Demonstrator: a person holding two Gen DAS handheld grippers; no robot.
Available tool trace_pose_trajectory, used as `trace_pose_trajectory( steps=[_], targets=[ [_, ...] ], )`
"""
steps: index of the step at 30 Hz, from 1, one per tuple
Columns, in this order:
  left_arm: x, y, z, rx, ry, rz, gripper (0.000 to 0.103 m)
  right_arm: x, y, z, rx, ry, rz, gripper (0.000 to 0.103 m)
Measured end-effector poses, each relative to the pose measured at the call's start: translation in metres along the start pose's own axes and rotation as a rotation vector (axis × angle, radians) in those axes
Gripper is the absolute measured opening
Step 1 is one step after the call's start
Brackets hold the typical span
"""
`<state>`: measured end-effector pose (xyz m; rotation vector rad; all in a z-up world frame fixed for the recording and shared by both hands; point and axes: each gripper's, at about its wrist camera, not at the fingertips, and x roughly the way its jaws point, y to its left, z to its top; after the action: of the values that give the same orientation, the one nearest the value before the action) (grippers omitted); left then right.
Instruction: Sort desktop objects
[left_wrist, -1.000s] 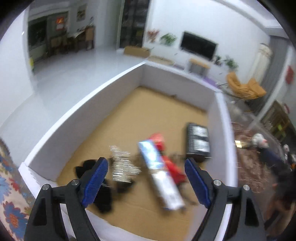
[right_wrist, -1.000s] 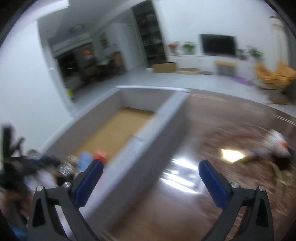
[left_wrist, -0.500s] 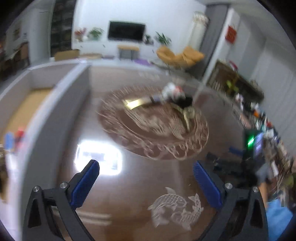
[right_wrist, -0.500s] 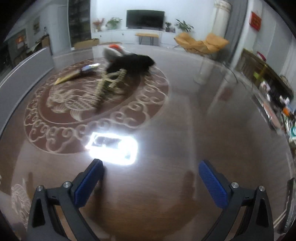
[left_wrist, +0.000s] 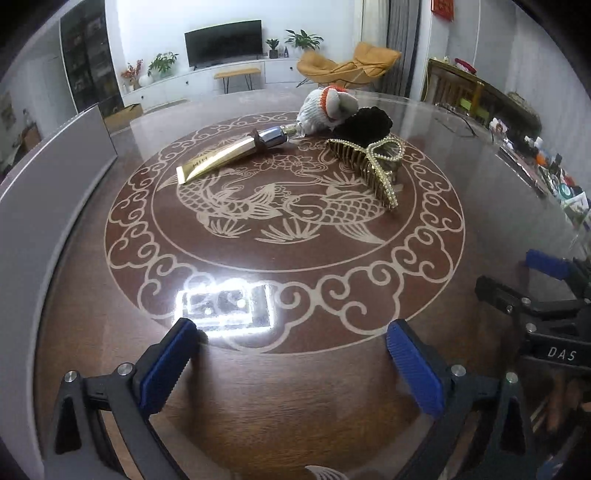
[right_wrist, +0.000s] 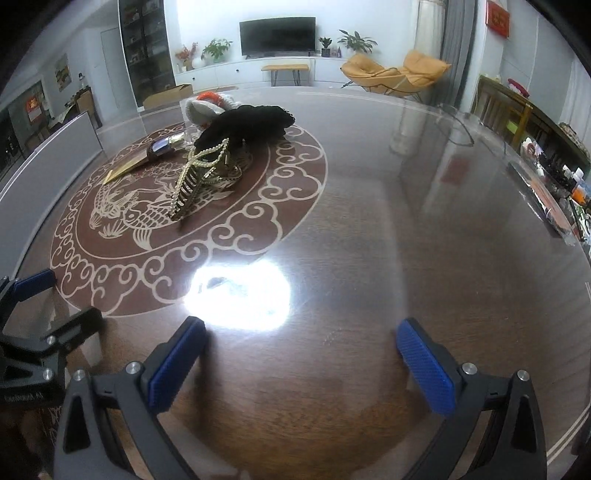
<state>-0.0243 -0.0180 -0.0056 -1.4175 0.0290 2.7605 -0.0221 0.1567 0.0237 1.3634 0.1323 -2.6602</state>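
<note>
On the glossy brown table (left_wrist: 295, 387) with a carp medallion lie a gold tube (left_wrist: 229, 157) with a chrome cap, a gold claw hair clip (left_wrist: 373, 162), a black scrunchie (left_wrist: 364, 123) and a grey knitted piece with orange trim (left_wrist: 325, 107). The right wrist view shows the hair clip (right_wrist: 199, 177), the black scrunchie (right_wrist: 251, 122) and the tube (right_wrist: 133, 162) too. My left gripper (left_wrist: 291, 365) hangs open over the near table, well short of them, nothing between its fingers. My right gripper (right_wrist: 299, 362) is open and empty, beside the left one.
A white-walled box (left_wrist: 48, 177) runs along the table's left side. Small clutter lines the far right edge (left_wrist: 554, 177). The other gripper shows at the right edge of the left wrist view (left_wrist: 546, 295). A ceiling light glares off the tabletop (right_wrist: 240, 295).
Both grippers swung away from the white box with its cardboard floor and sorted items, over to the open table. The left jaws widened. The right view has held almost still for the last half second.
</note>
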Motion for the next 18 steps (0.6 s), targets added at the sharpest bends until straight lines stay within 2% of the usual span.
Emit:
trace_pose_trajectory(
  steps=[18],
  targets=[
    [0.0043,-0.001,0.0008,-0.001,-0.001,0.003,0.103,-0.0002,-0.0005,0.0003,0.001,0.001,-0.001,0.103]
  ],
)
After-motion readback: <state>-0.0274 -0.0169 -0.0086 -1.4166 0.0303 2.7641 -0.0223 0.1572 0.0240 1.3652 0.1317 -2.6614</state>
